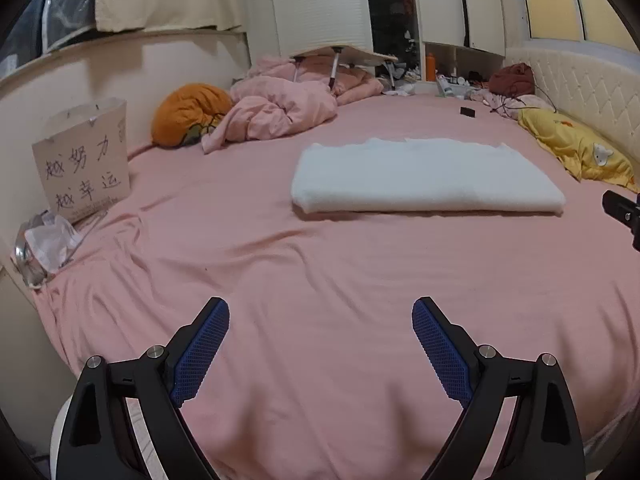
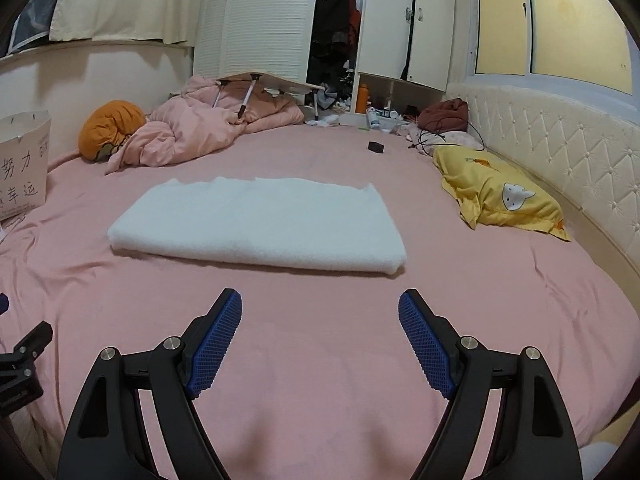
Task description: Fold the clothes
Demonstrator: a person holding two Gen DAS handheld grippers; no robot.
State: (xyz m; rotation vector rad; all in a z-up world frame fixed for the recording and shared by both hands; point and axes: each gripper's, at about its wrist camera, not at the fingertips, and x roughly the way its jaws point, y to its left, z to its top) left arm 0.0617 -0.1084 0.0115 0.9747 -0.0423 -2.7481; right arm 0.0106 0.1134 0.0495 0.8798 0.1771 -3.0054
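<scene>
A white fleecy cloth (image 1: 424, 178) lies folded into a flat rectangle on the pink bed sheet (image 1: 320, 272), its thick folded edge toward me. It shows in the right wrist view too, as the white cloth (image 2: 260, 226) just beyond the fingers. My left gripper (image 1: 320, 320) hovers open over bare sheet, well short of the cloth and left of its middle. My right gripper (image 2: 320, 316) is open too, nothing between its blue pads, a short way in front of the cloth's near edge. Part of the right gripper's body (image 1: 624, 212) pokes in at the left view's right edge.
A crumpled pink duvet (image 1: 280, 108) and an orange cushion (image 1: 188, 114) lie at the far left. A paper bag (image 1: 86, 160) with handwriting stands by the wall. A yellow pillow (image 2: 500, 196) lies along the padded headboard (image 2: 560, 152). A small black object (image 2: 376, 147) sits on the far sheet.
</scene>
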